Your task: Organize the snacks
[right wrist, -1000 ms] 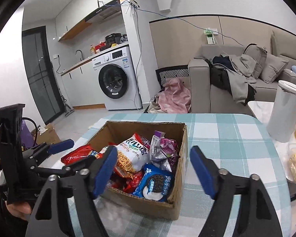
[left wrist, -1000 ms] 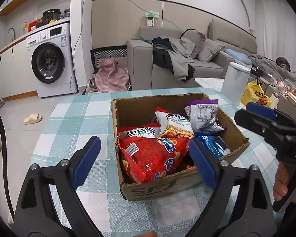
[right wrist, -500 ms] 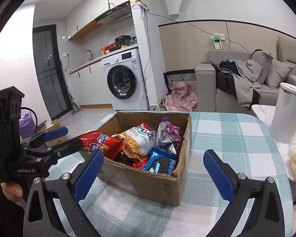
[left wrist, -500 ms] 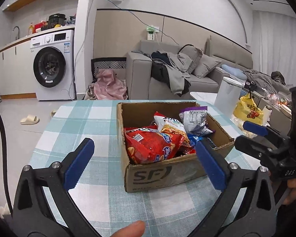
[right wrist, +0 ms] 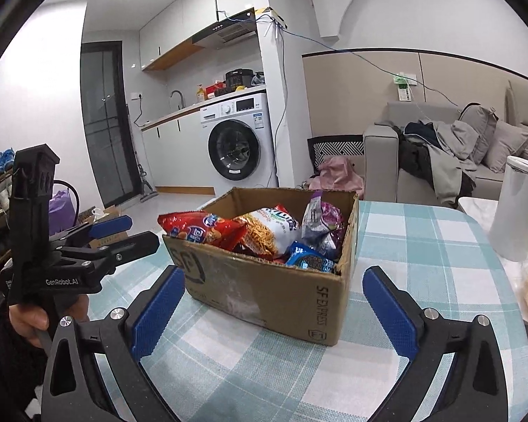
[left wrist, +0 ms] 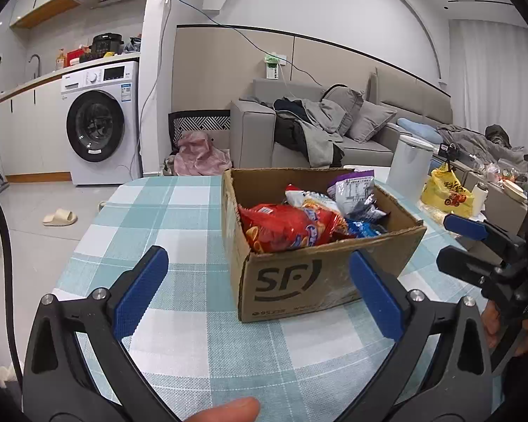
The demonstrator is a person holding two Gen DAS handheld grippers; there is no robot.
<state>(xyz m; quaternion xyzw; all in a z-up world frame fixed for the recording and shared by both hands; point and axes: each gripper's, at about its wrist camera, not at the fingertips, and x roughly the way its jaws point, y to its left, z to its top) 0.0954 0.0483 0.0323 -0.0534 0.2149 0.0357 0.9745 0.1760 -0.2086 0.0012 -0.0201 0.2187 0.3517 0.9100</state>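
A cardboard box (left wrist: 320, 267) of snack packets is shown on a checked tablecloth (left wrist: 179, 211), with two empty grippers held just short of it.

A red chip bag (left wrist: 285, 227), a noodle-snack bag (right wrist: 269, 228), a purple packet (left wrist: 353, 190) and a blue cookie pack (right wrist: 308, 260) are seen piled loosely inside. The packets are judged light, soft, slippery and easily crushed, so a crimped top seam or corner is best pinched. Both the left gripper (left wrist: 257, 290) and right gripper (right wrist: 274, 307) are spread wide, nothing held. A white canister (right wrist: 519, 207) stands well apart.
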